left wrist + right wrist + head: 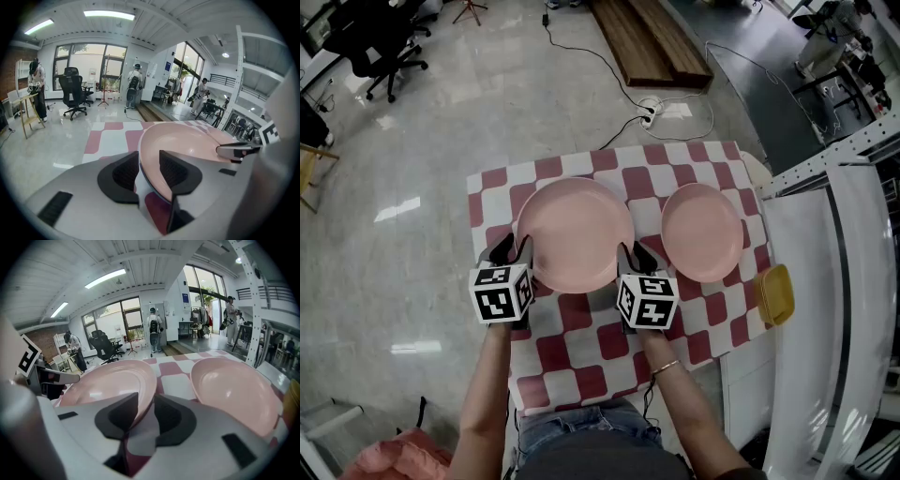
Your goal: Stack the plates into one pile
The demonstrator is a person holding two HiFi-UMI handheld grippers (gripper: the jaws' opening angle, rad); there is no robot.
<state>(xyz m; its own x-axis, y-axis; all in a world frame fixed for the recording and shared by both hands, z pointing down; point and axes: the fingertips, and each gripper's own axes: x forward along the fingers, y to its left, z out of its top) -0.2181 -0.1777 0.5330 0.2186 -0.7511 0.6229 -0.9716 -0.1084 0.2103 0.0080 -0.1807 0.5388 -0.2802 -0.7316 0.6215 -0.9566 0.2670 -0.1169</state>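
Observation:
A large pink plate (pixel 575 234) lies on the left of the red-and-white checked cloth (pixel 581 356). A smaller pink plate (pixel 703 232) lies to its right, apart from it. My left gripper (pixel 514 248) is at the large plate's near left rim. My right gripper (pixel 636 255) is at its near right rim. In the left gripper view the large plate (pixel 187 140) has its rim between the left gripper's (pixel 149 165) jaws, with a gap at the outer pad. In the right gripper view the right gripper (pixel 145 416) straddles the large plate's (pixel 108 385) rim loosely, beside the smaller plate (pixel 234 390).
A yellow lid-like thing (pixel 775 293) sits at the table's right edge. A white metal frame (pixel 862 281) stands close on the right. Beyond the table's far edge are a floor cable (pixel 652 108) and wooden boards (pixel 652 42). An office chair (pixel 380 42) stands far left.

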